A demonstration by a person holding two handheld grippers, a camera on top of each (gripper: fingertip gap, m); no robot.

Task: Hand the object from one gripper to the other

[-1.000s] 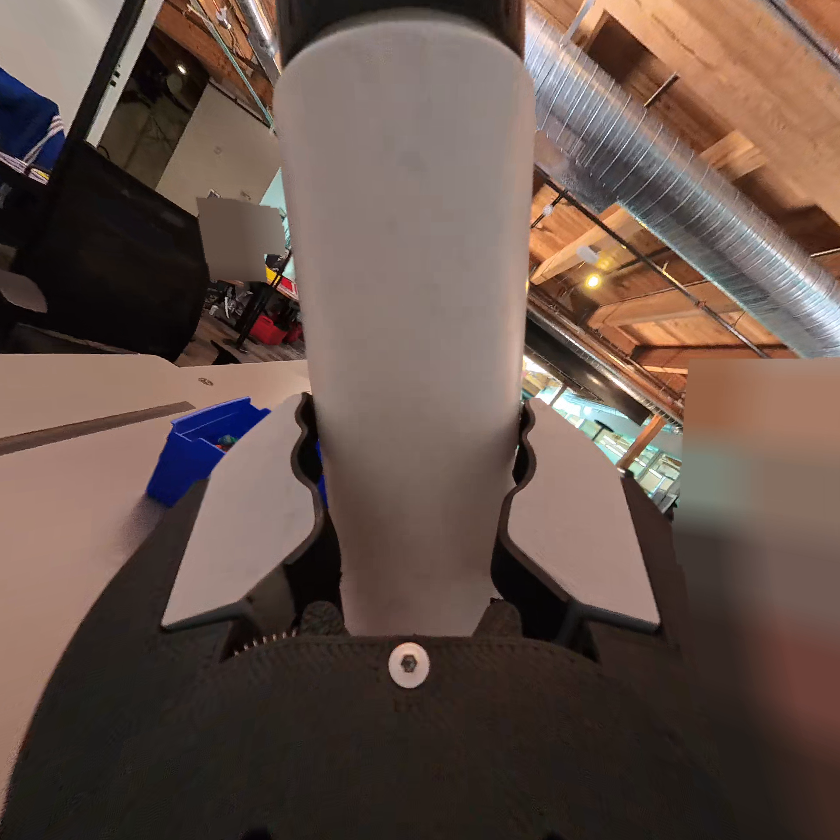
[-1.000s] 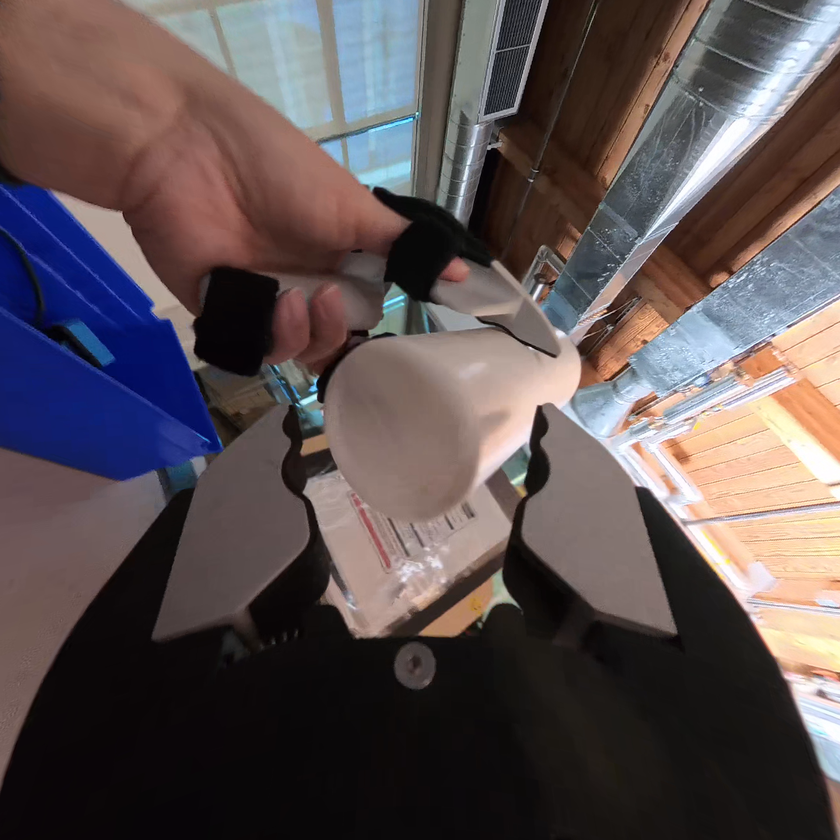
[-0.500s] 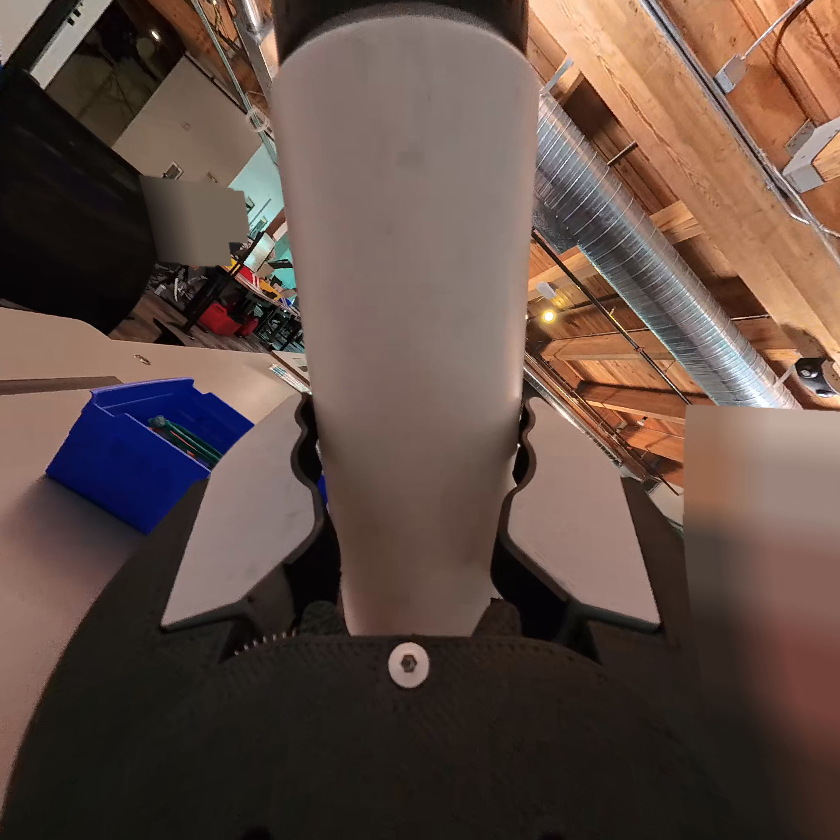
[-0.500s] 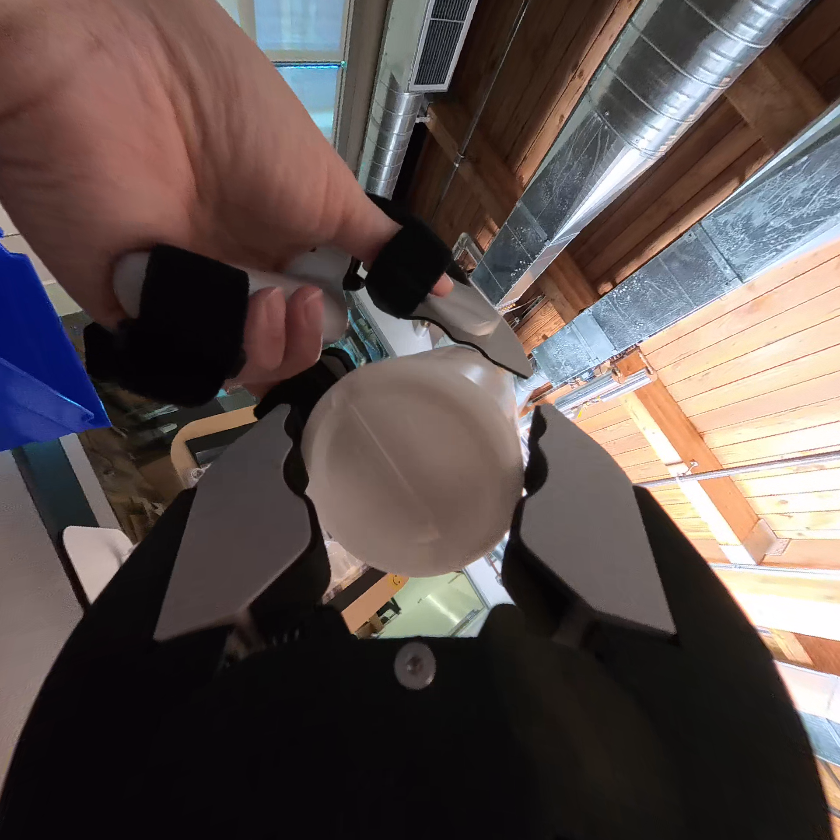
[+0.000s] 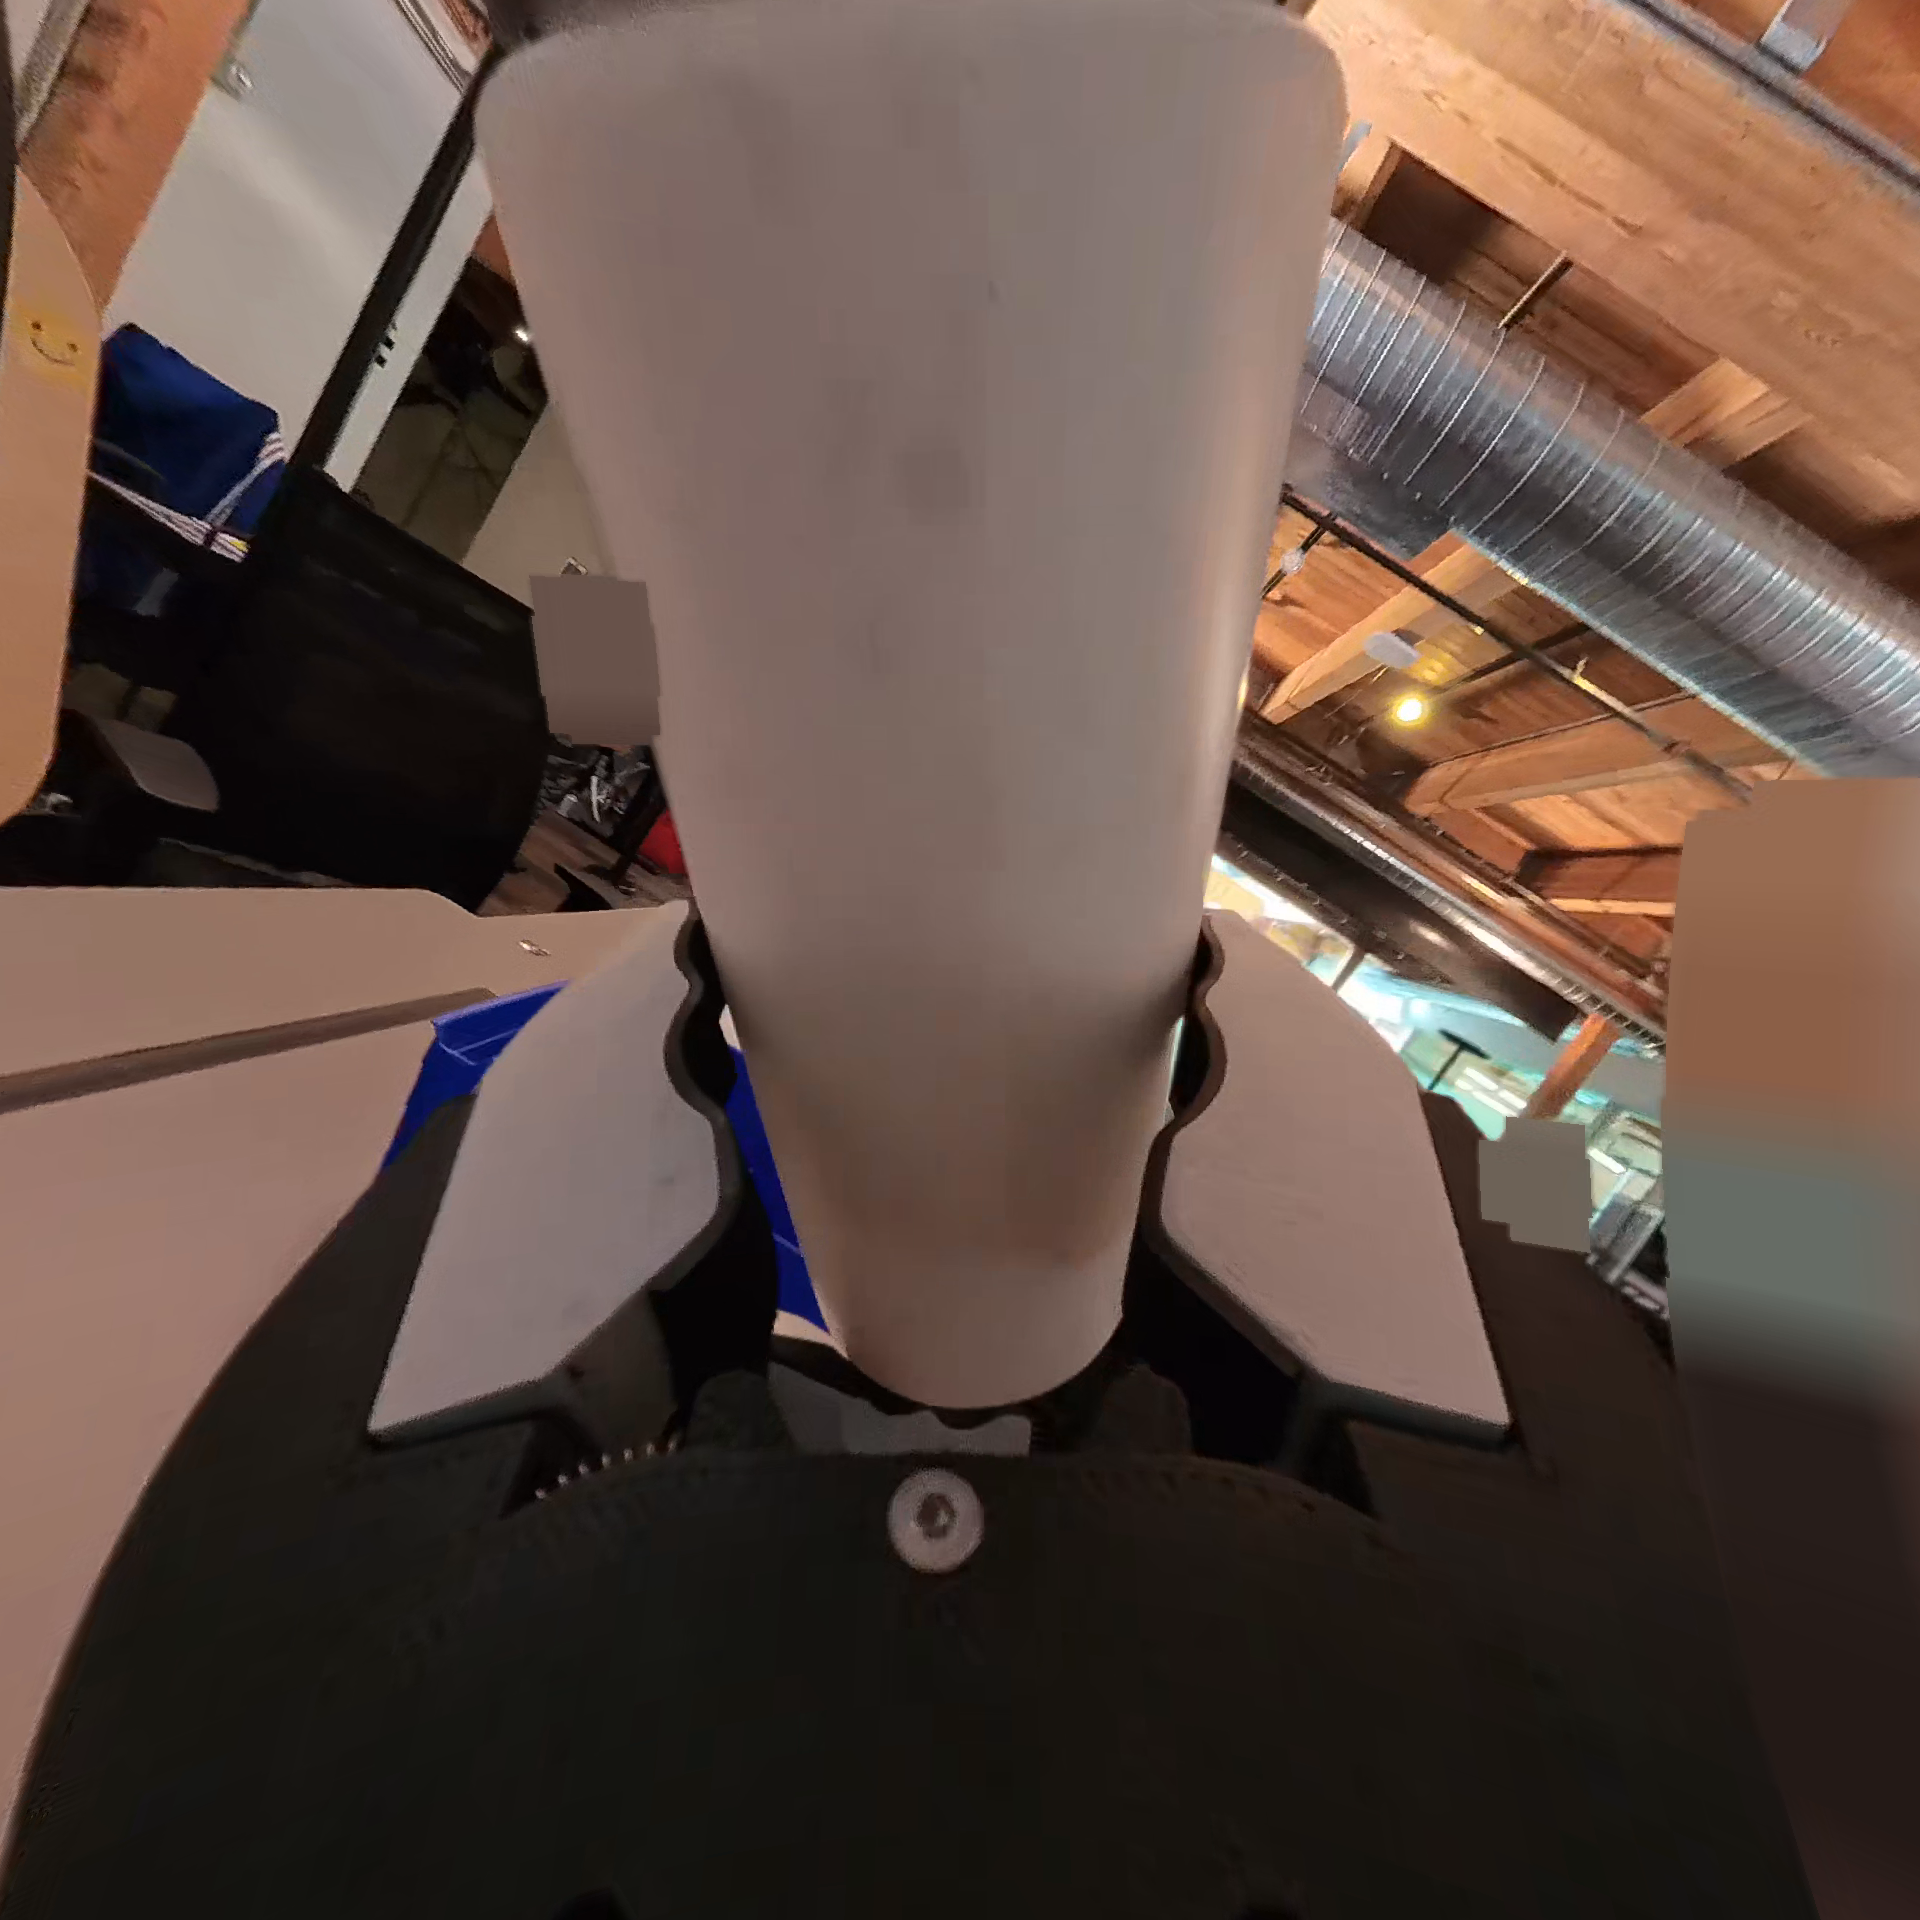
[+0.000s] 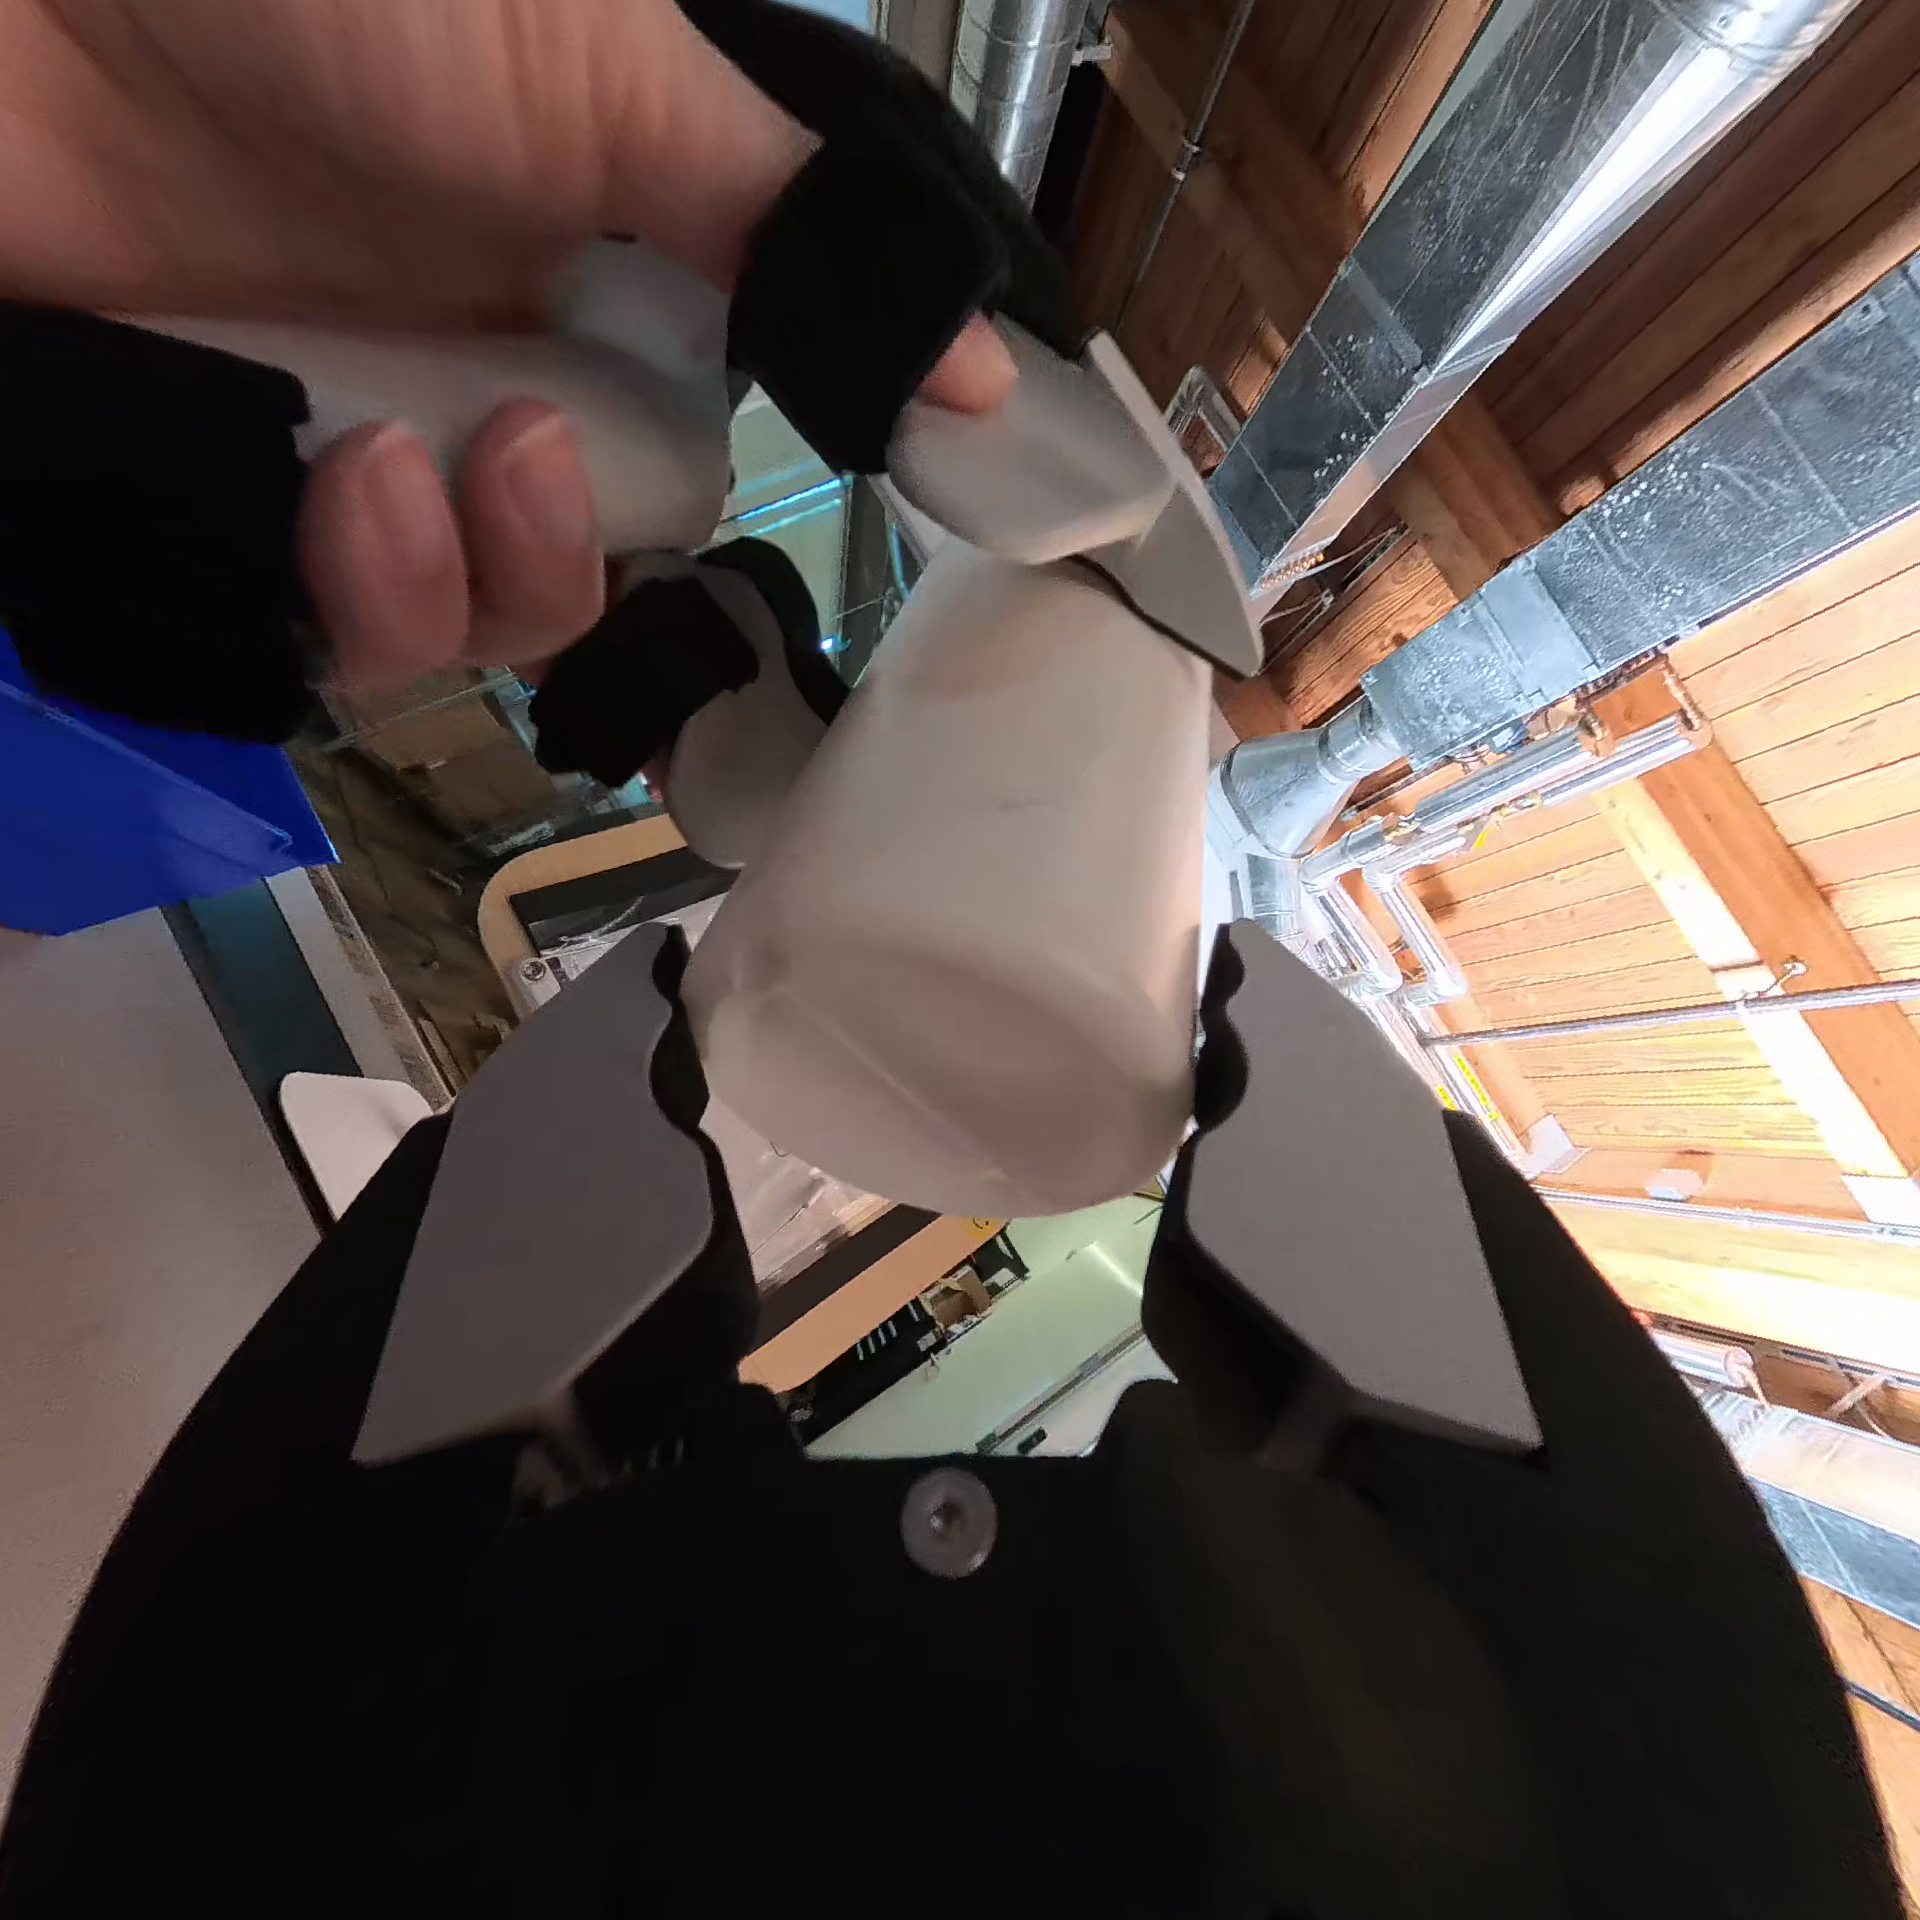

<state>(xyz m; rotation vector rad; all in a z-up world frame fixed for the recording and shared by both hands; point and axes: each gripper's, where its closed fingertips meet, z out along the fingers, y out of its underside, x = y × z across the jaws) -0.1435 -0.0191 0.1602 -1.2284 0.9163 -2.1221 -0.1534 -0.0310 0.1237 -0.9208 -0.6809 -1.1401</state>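
White tapered cup (image 5: 914,644) sits between the fingers of the left gripper (image 5: 940,1023); its narrow closed end lies deep in the jaws near the gripper body, and its wide end points away toward the ceiling. Both wavy finger edges touch the cup wall, so the left gripper is pinching the cup.

Right wrist view: same cup (image 6: 966,935) seen from its other end, tilted, with the wide end nearest the camera and lying between the fingers of the right gripper (image 6: 940,1023). Right gripper jaws are spread. The right-hand finger edge looks to be at the cup wall, the left-hand edge just beside it; motion blur is present, so I cannot tell whether there is firm contact. Farther off in this view a hand (image 6: 343,260) with black straps on its fingers holds the left gripper's pale handle, and one grey finger (image 6: 1153,551) of that gripper lies against the cup's upper side.

Background: blue bin (image 5: 478,1049) on the pale worktop (image 5: 156,1195) behind the left gripper, partly hidden. Overhead are wooden ceiling boards and a silver ribbed duct (image 5: 1621,551).
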